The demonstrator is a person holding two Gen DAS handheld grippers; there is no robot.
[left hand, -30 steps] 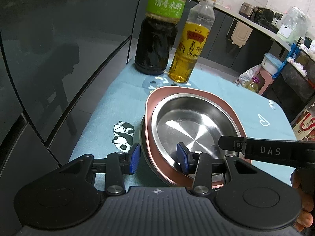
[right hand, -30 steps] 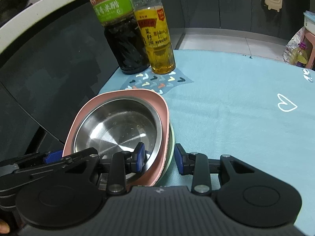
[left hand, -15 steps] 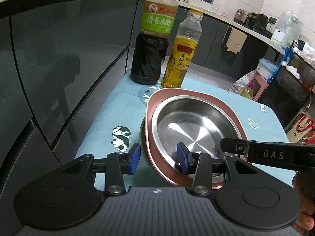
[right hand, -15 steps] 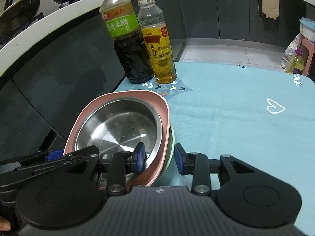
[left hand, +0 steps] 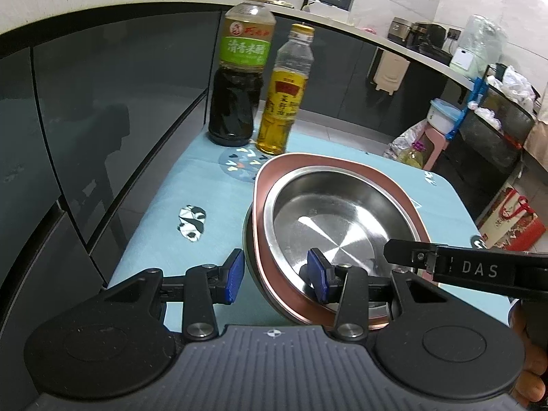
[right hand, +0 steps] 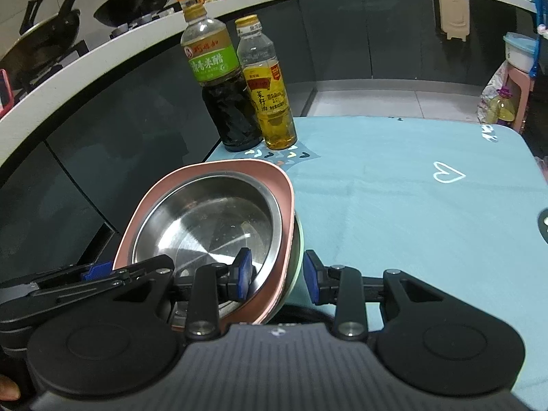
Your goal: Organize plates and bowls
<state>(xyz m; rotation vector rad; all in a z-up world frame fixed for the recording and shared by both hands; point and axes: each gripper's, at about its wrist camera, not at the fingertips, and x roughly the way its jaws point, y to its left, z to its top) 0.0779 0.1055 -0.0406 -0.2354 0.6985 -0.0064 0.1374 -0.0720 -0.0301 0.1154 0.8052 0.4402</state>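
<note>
Left wrist view: left tongs [left hand: 275,275] and right tongs [right hand: 277,279] each pinch the stack's rims, steel bowl [left hand: 339,219] in pink plate [left hand: 263,185], lower dishes mostly hidden.

A dark vinegar bottle [left hand: 239,78] with a green label stands at about 11 o'clock on the light blue surface [right hand: 411,205], and an oil bottle [left hand: 286,102] with a yellow label stands just beside it. Behind them runs a dark glossy cabinet front [left hand: 120,102] under a white counter [right hand: 102,54]. A wok [right hand: 137,0] sits on the counter at 10 o'clock. A pink stool [right hand: 517,92] stands at 2 o'clock.
</note>
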